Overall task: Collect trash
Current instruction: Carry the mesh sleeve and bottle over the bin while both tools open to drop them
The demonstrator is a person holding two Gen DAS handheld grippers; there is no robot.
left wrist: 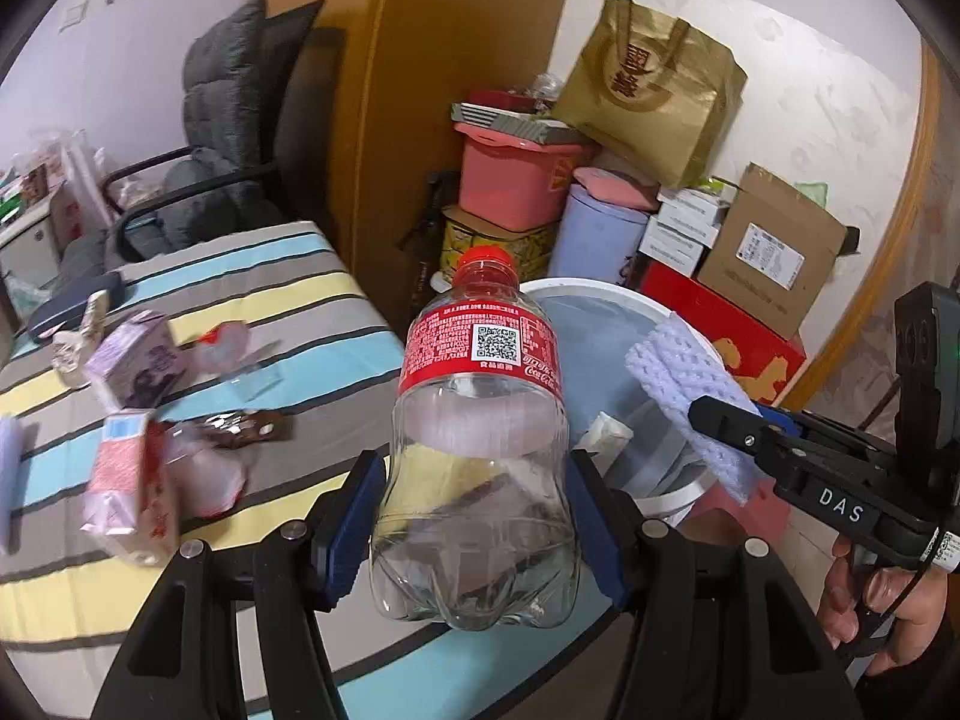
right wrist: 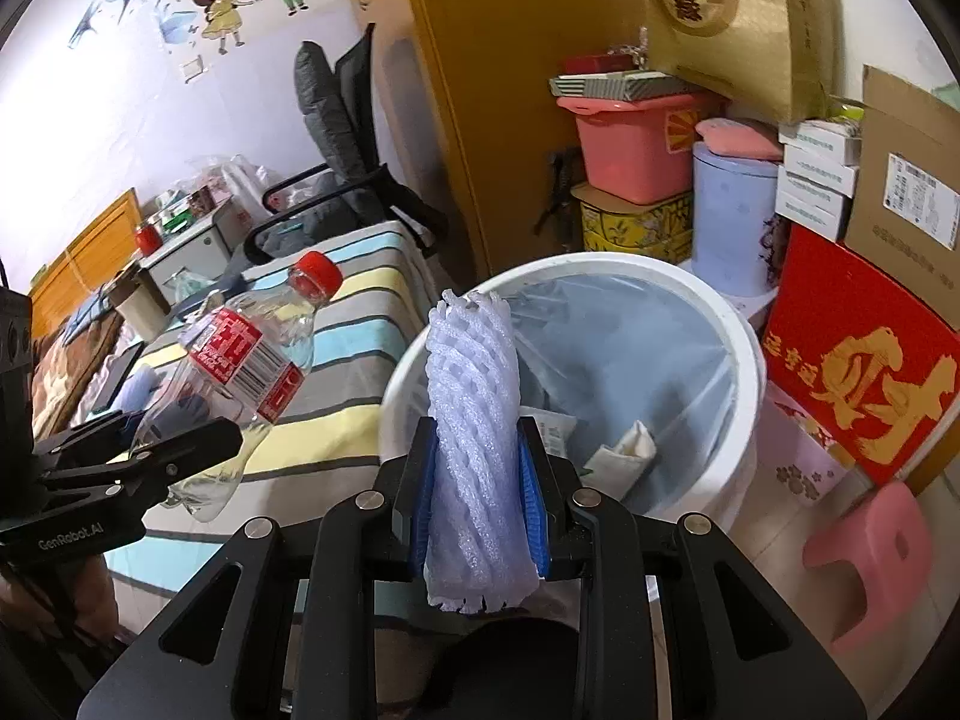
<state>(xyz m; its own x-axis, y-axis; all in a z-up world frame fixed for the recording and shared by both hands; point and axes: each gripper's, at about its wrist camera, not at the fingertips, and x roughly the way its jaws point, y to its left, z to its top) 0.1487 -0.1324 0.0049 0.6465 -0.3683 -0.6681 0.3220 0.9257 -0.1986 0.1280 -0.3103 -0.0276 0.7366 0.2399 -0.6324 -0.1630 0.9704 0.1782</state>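
My left gripper [left wrist: 474, 516] is shut on the lower body of a clear plastic bottle [left wrist: 477, 420] with a red cap and red label, held upright above the table's edge. Off to the left in the right wrist view, that bottle [right wrist: 240, 372] tilts in the left gripper [right wrist: 174, 450]. My right gripper [right wrist: 477, 480] is shut on a white foam fruit net [right wrist: 474, 396], just at the near rim of a white bin [right wrist: 744, 360] lined with clear plastic. The left wrist view has the foam net [left wrist: 678, 384] and right gripper [left wrist: 738, 426] over the bin [left wrist: 600, 288].
A striped tablecloth [left wrist: 288, 276] carries a purple carton [left wrist: 141, 360], a pink carton [left wrist: 129, 480] and wrappers. Behind the bin stand a red box [right wrist: 864, 360], pink tubs and cardboard boxes. A pink stool [right wrist: 870, 552] sits on the floor at right, a grey chair [left wrist: 228, 138] at the back.
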